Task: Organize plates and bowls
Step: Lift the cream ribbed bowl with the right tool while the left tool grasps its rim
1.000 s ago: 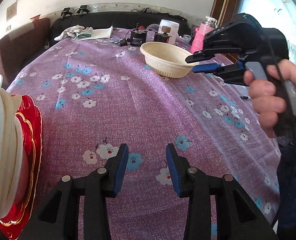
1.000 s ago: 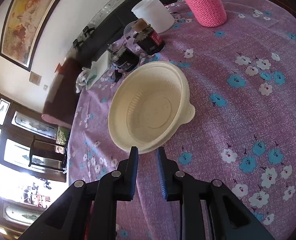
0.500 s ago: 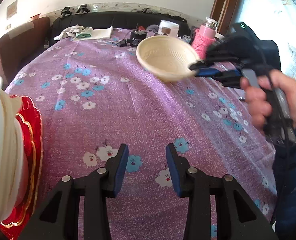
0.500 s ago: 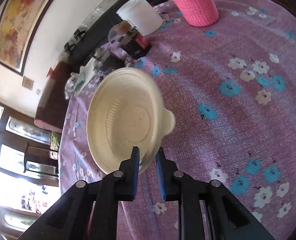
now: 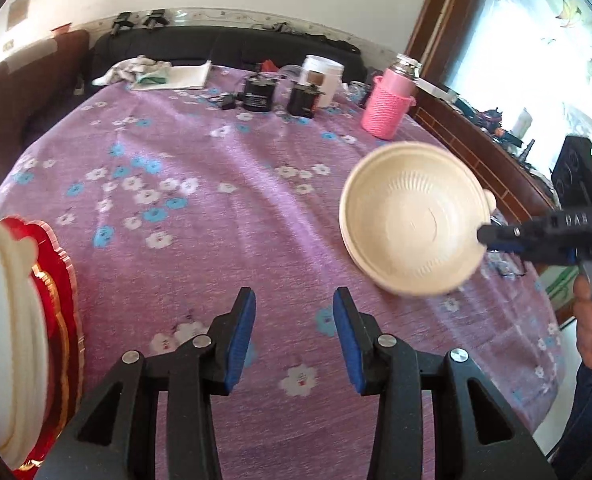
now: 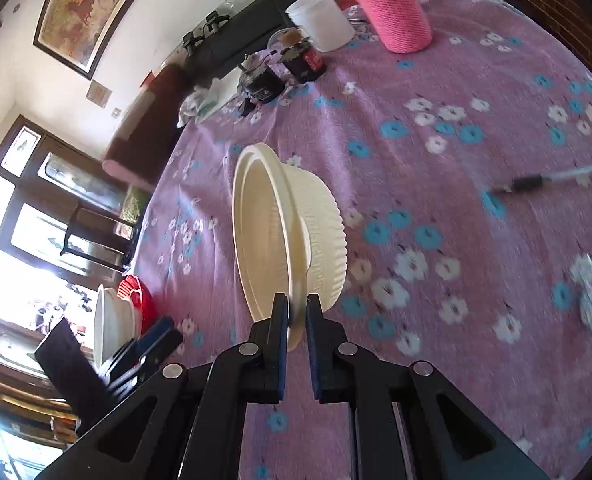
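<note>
The cream bowl [image 6: 292,236] hangs clear of the desk [image 6: 475,92], tipped almost onto its edge, its hollow facing the 9 o'clock side of the right wrist view. The right tongs [image 6: 297,320] pinch only a thin strip of its rim, at the bowl's 6 o'clock, the blue pads nearly meeting on it. In the left wrist view the same bowl [image 5: 411,216] floats at 3 o'clock, gripped from the right.

That narrow edge hold looks like the main hazard. The bowl seems light and thin, so a quick swing could twist it about the pinch point, or the rim could flex and slip out, dropping it onto the purple cloth.

The likely destination is the stack of white bowls [image 5: 0,320] on the red plate [image 5: 62,280], at 9 o'clock in the left wrist view. The carried bowl is tilted steeply; unless it is levelled before release, it would probably strike the stack's rim and sit crooked or slide off.

The left tongs [image 5: 294,336] stand part open with nothing between them, their jaws widening, low over the cloth between the bowl and the stack. A path across the desk could bump them.

A pen [image 6: 551,180] lies at 3 o'clock in the right wrist view, and the pink knitted bottle [image 6: 395,12] and jars [image 6: 284,70] at 12 o'clock stand well apart from the route.
</note>
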Action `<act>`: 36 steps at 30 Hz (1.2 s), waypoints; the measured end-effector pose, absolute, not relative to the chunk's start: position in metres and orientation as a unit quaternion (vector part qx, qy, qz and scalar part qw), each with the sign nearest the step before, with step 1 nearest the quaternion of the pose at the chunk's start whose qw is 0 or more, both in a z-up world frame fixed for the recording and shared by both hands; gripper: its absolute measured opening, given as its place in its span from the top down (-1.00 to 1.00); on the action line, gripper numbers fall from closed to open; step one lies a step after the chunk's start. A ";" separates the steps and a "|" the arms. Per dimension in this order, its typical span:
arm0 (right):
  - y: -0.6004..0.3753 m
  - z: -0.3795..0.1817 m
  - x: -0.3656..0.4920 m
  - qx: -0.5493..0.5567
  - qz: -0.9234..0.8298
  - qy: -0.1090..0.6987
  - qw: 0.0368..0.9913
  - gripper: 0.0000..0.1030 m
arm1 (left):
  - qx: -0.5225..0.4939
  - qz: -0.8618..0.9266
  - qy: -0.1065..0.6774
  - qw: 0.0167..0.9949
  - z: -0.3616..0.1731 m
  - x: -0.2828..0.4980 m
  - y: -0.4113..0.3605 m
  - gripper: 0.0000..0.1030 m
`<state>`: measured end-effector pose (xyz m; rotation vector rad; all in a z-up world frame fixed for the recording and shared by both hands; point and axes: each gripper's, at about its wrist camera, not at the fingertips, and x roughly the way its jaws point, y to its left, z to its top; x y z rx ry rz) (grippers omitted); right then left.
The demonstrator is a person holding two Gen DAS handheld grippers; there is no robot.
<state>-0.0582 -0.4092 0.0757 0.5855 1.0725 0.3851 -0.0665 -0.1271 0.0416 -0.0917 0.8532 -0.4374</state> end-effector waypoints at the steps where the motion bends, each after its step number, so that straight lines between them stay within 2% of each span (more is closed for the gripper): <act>1: -0.415 0.075 -0.062 0.277 0.181 0.502 0.799 0.81 | -0.045 -0.217 0.411 0.884 0.043 -0.066 -0.130 0.15; 15: -0.470 0.051 -0.065 0.271 0.080 0.478 0.831 0.63 | -0.019 -0.279 0.427 0.860 0.062 -0.031 -0.215 0.06; 25: -0.481 0.047 -0.077 0.291 0.096 0.467 0.830 0.59 | -0.010 -0.269 0.455 0.849 0.041 0.022 -0.259 0.08; 26: -0.481 0.046 -0.078 0.292 0.099 0.466 0.829 0.57 | -0.005 -0.266 0.455 0.850 0.039 0.025 -0.263 0.11; 29: -0.480 0.043 -0.076 0.297 0.104 0.467 0.826 0.51 | 0.005 -0.259 0.464 0.847 0.029 0.032 -0.271 0.37; 30: -0.479 0.042 -0.076 0.298 0.108 0.468 0.825 0.51 | 0.002 -0.259 0.464 0.847 0.027 0.032 -0.271 0.55; 31: -0.478 0.041 -0.075 0.300 0.111 0.467 0.824 0.51 | 0.004 -0.257 0.463 0.848 0.025 0.030 -0.271 0.64; 36: -0.474 0.040 -0.078 0.311 0.120 0.460 0.823 0.57 | 0.025 -0.251 0.453 0.855 0.026 0.015 -0.273 0.66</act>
